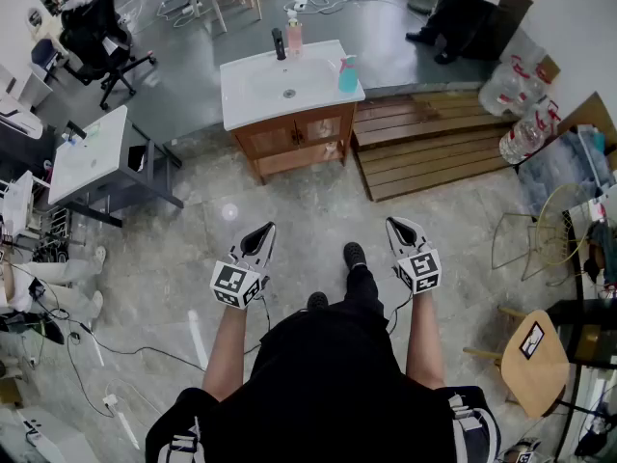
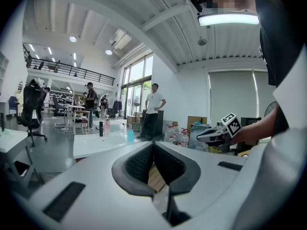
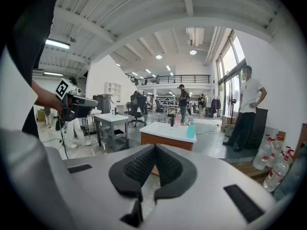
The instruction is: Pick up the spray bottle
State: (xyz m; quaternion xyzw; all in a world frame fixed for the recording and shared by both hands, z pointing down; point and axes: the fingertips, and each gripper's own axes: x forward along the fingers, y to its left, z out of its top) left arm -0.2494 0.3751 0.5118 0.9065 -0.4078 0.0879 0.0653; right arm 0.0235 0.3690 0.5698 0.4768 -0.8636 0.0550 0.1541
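Note:
The teal spray bottle [image 1: 348, 73] stands at the right edge of a white sink counter [image 1: 253, 96] on a wooden cabinet, well ahead of me across the floor. It also shows far off in the left gripper view as the spray bottle [image 2: 130, 135] and in the right gripper view as the spray bottle [image 3: 191, 131]. My left gripper [image 1: 265, 230] and right gripper [image 1: 400, 225] are held out at waist height, far short of the counter. Both have their jaws together with nothing between them, as the left gripper [image 2: 153, 145] and right gripper [image 3: 155, 147] show in their own views.
A pink bottle [image 1: 294, 35] and a black faucet [image 1: 279, 43] stand at the counter's back. Wooden pallets [image 1: 434, 143] lie right of the cabinet, with water jugs [image 1: 525, 114] beyond. A grey table [image 1: 92, 152] is at left, a wooden stool [image 1: 535, 360] at right. A person [image 1: 472, 8] stands behind.

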